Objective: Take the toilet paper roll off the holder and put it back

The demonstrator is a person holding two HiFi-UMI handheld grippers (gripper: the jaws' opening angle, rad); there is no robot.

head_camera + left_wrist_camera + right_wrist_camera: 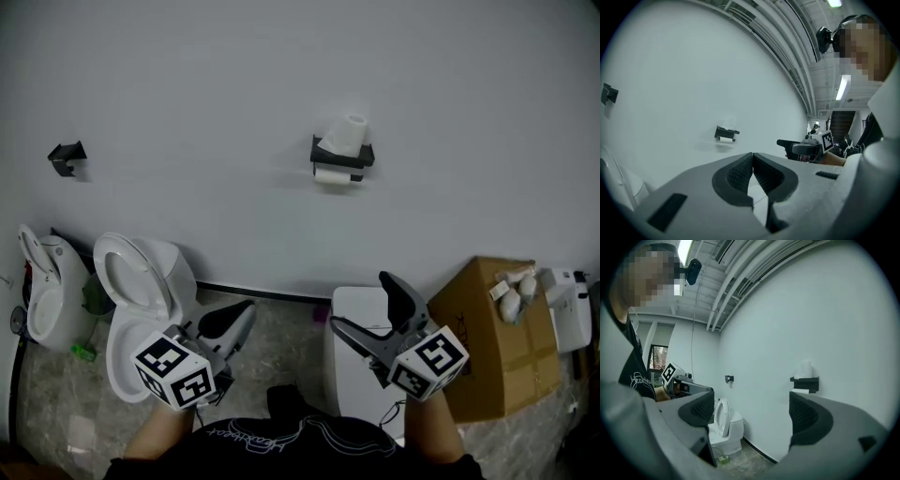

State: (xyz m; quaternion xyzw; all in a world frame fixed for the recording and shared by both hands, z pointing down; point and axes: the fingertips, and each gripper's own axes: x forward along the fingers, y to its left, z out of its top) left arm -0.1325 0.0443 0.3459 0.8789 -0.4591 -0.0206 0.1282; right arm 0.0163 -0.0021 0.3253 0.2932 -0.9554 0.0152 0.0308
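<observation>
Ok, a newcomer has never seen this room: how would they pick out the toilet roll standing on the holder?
On the pale wall, up and right of the toilet, hangs a black holder. The toilet paper roll stands upright on its top shelf. It alone stands on end: the other white paper lies under the shelf, and the small black bracket far left is bare.

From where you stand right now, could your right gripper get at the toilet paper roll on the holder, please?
Probably, but not without moving closer. The right gripper is empty, jaws wide open, and nothing blocks the way to the toilet paper roll upright on the holder.
</observation>
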